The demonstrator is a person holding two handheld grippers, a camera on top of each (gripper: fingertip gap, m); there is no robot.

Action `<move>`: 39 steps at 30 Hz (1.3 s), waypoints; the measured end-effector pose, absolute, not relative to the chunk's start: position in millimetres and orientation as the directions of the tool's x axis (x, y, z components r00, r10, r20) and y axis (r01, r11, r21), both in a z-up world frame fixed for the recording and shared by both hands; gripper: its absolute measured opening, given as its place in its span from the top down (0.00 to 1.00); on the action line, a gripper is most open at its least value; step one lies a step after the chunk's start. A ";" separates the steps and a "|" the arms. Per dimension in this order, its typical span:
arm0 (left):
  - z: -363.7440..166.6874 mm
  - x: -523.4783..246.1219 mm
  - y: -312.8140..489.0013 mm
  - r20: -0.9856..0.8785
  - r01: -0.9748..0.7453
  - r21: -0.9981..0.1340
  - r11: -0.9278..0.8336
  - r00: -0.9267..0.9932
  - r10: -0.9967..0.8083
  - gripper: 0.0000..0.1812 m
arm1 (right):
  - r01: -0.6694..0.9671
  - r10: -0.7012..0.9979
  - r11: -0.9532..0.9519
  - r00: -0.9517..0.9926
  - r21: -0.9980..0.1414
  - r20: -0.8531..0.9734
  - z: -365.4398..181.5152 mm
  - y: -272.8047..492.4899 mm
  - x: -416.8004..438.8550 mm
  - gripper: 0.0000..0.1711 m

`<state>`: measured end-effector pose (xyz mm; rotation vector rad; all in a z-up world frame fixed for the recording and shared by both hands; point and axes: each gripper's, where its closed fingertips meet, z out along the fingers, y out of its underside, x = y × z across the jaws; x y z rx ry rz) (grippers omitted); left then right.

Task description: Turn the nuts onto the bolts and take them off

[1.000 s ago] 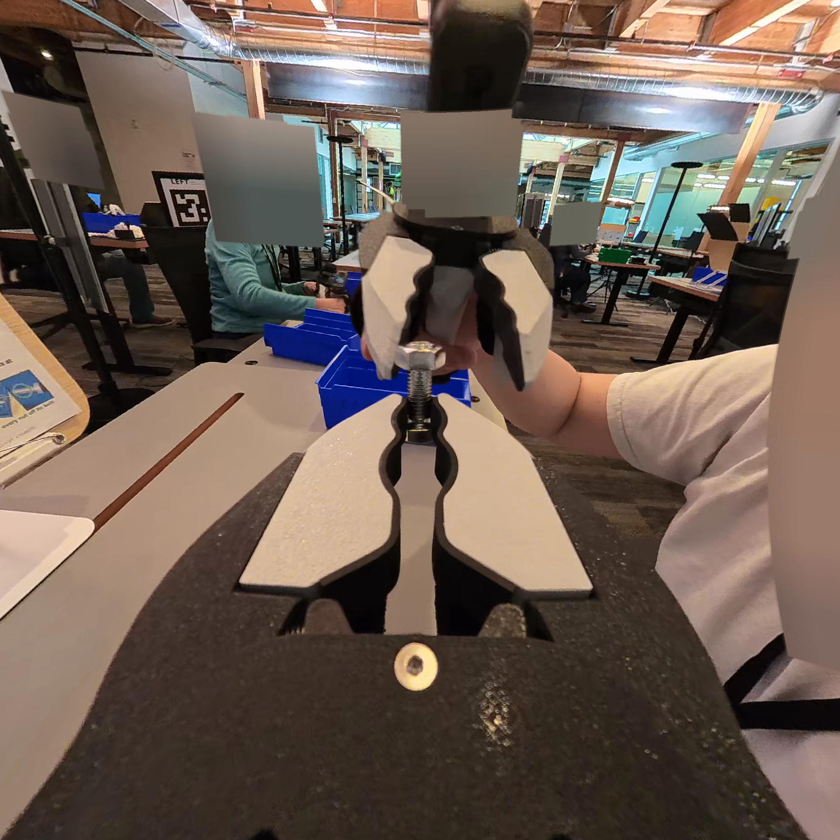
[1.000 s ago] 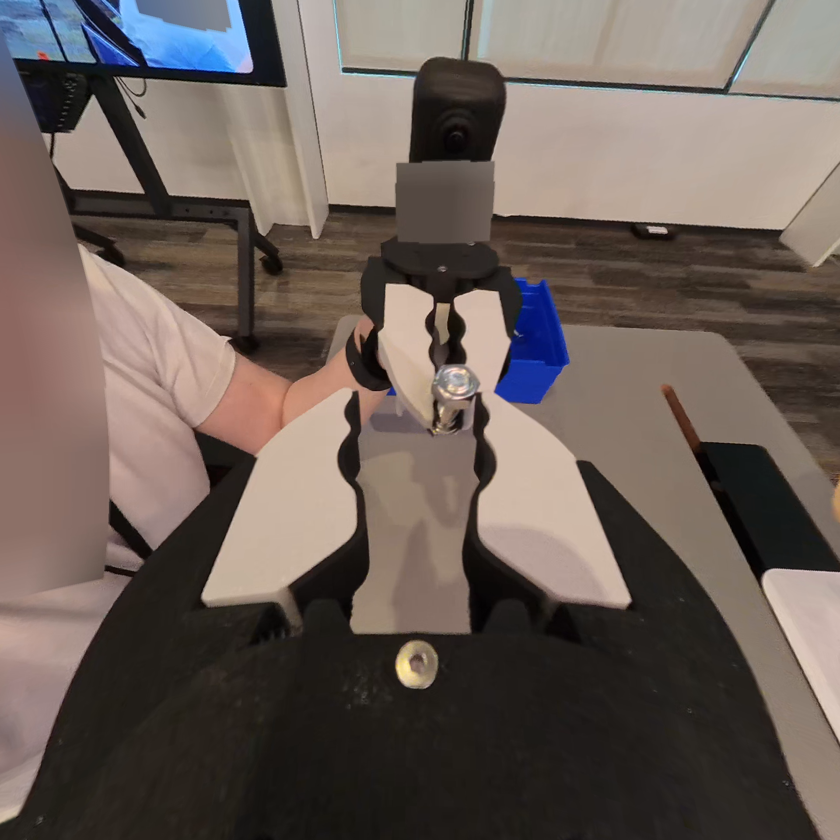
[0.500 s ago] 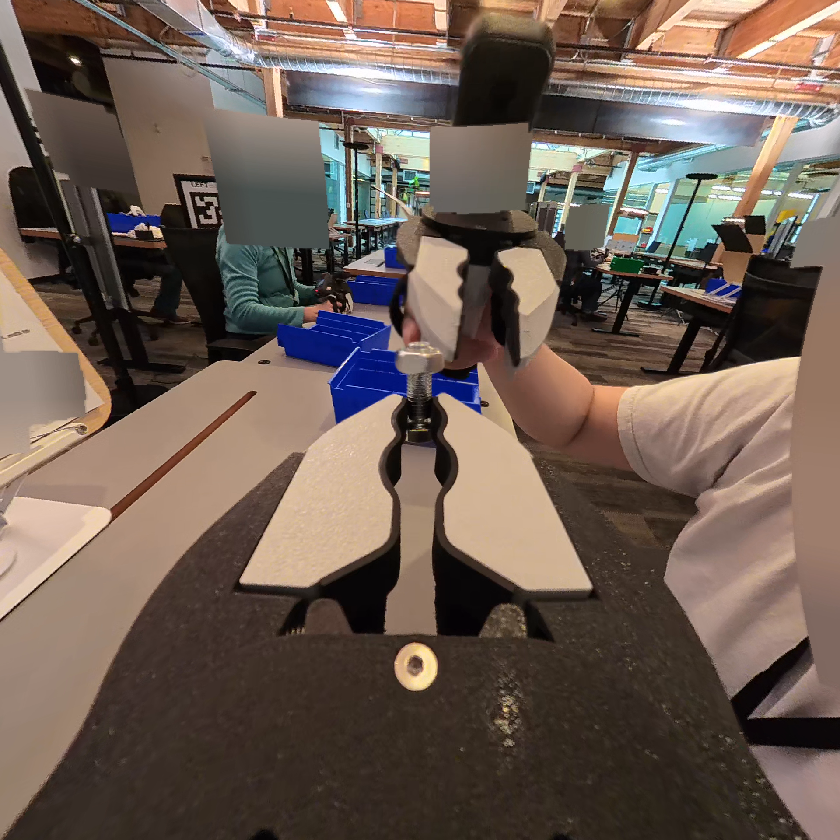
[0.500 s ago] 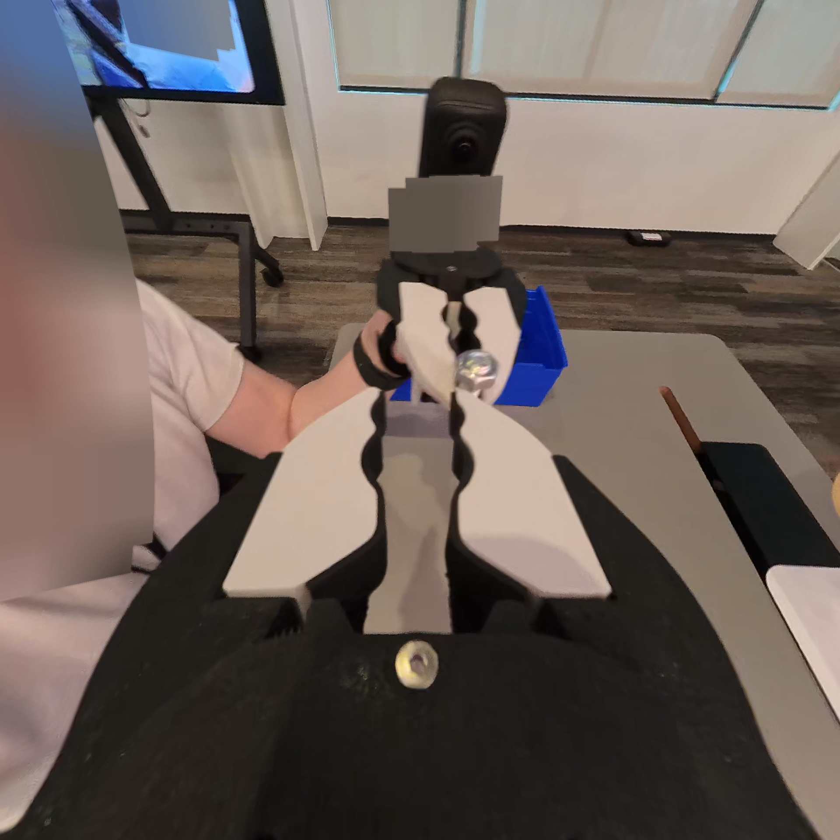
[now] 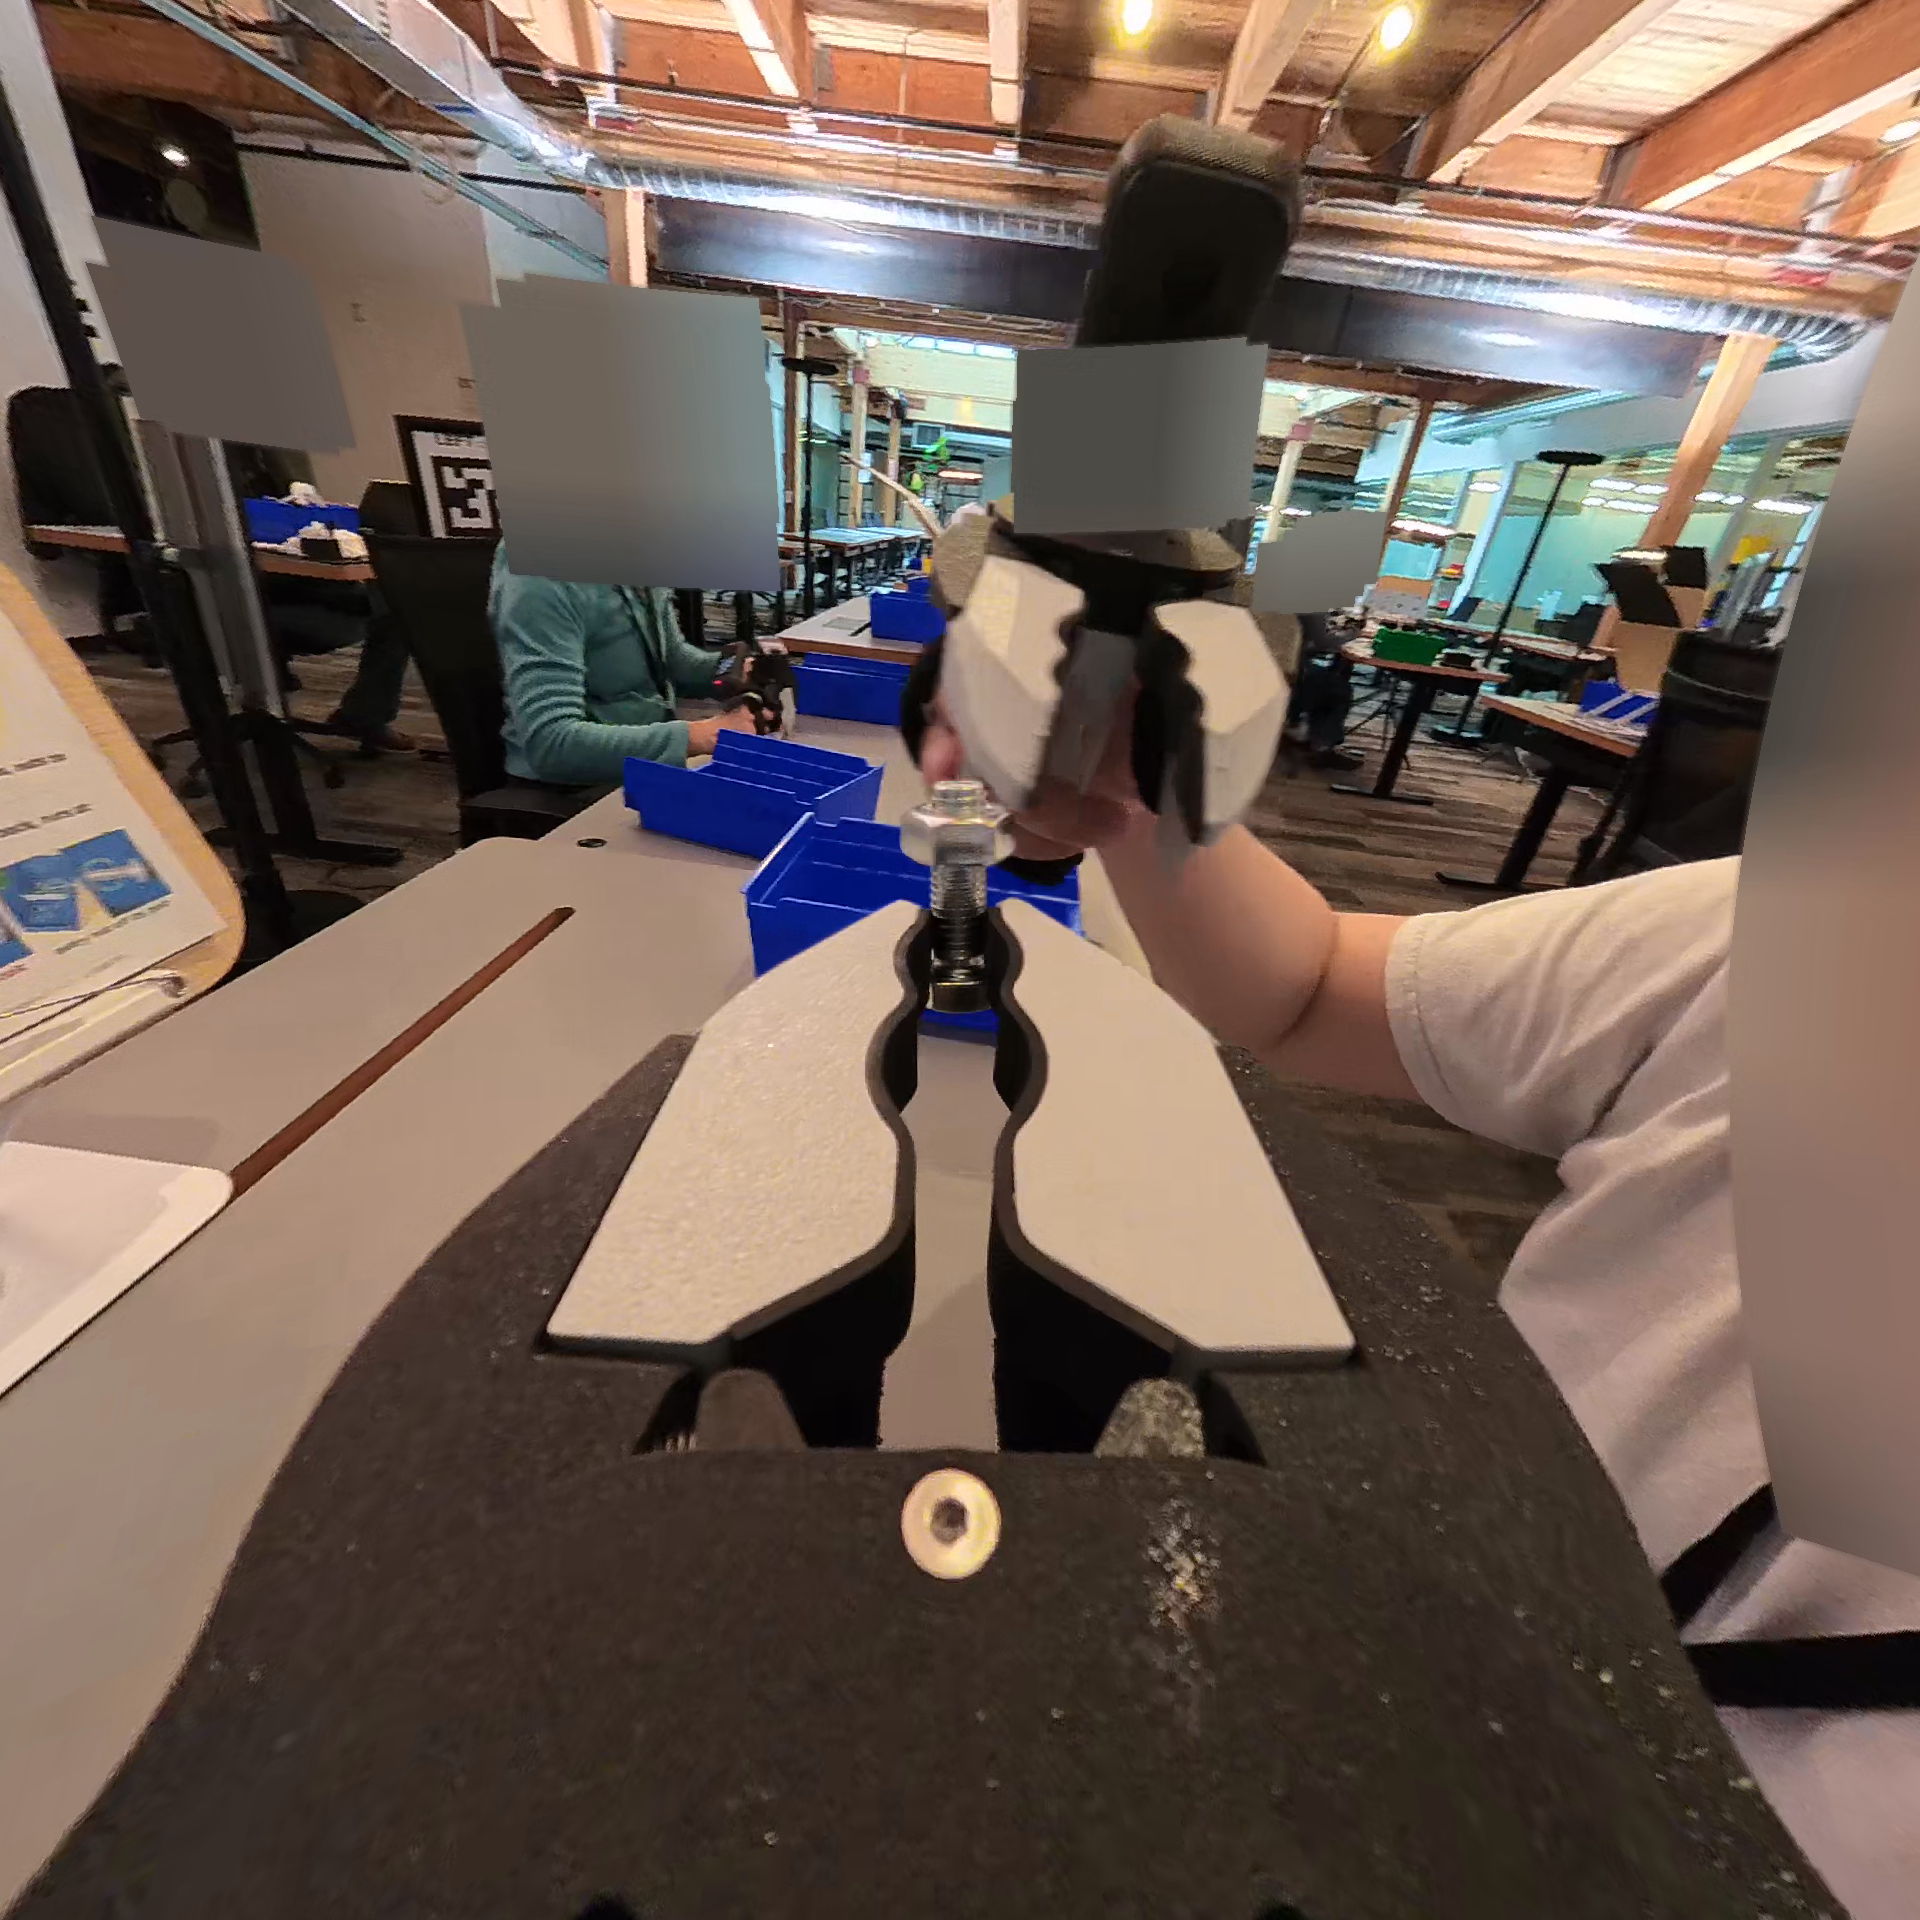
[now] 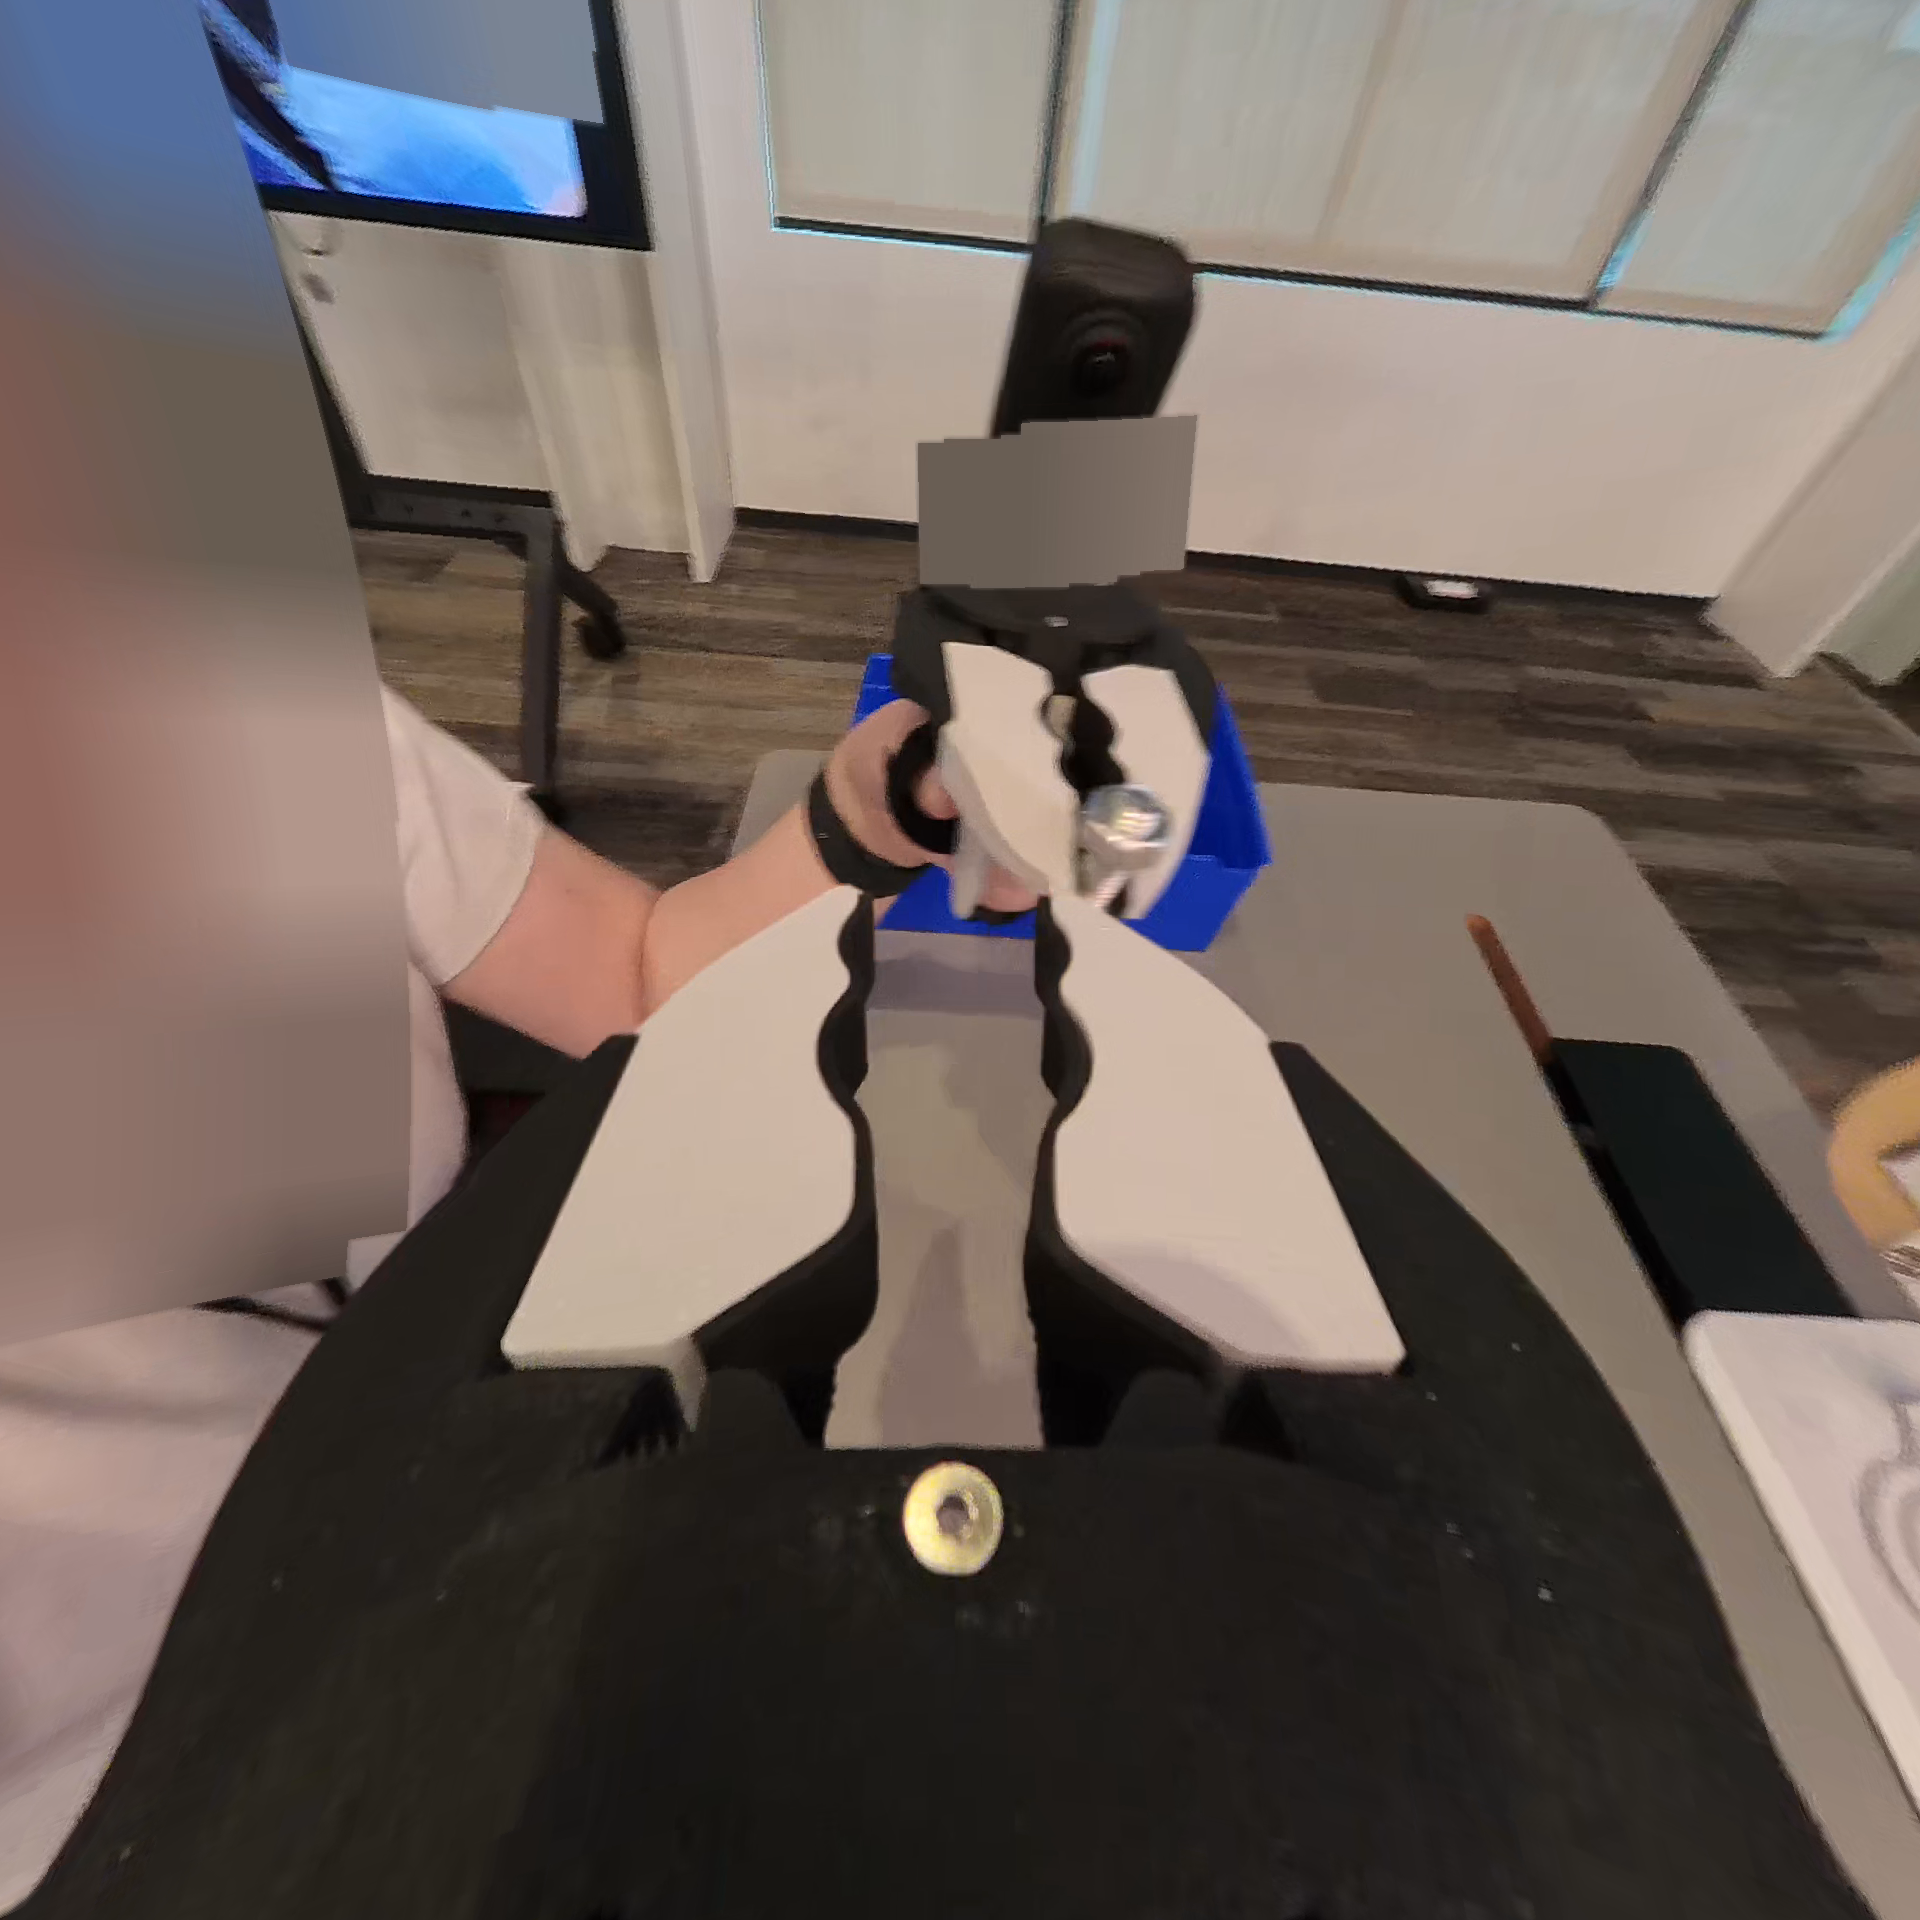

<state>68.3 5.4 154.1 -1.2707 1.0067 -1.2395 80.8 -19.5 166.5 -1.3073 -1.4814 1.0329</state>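
I see my left gripper point(image 5: 954, 940) and right gripper point(image 6: 954, 940) alike: 2 pale grey fingers with wavy black edges, a speckled black body, 1 brass screw point(image 5: 950, 1523). White short sleeve point(image 5: 1538, 1049), black wrist strap point(image 6: 847, 847).

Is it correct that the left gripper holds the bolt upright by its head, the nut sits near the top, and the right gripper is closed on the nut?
Not quite. In the left wrist view the right gripper is open and off the nut. The rest stands: the left gripper holds the bolt upright by its head, with the nut near the top.
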 end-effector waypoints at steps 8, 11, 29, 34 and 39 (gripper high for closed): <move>150.3 76.9 2.4 0.094 0.068 -0.994 -0.086 0.116 -0.989 0.95 | 0.253 0.998 -0.005 -0.063 -0.967 -0.021 164.2 -10.8 68.2 0.73; 150.7 73.6 7.1 0.106 0.077 -0.992 -0.097 0.132 -0.986 0.95 | 0.232 0.997 0.048 -0.068 -0.972 0.033 167.5 -15.7 75.8 0.81; 151.1 77.6 2.3 0.101 0.077 -0.993 -0.093 0.110 -0.989 0.95 | 0.197 0.995 -0.064 -0.067 -0.978 -0.079 170.0 0.0 69.3 0.78; 153.7 70.7 10.7 0.114 0.103 -0.990 -0.099 0.149 -0.982 0.95 | 0.249 0.994 0.012 -0.106 -0.968 -0.015 159.3 -19.5 73.0 0.81; 157.6 68.8 5.4 0.126 0.127 -0.986 -0.113 0.104 -0.987 0.95 | 0.167 0.999 0.003 -0.041 -0.986 -0.004 170.0 -12.2 80.6 0.82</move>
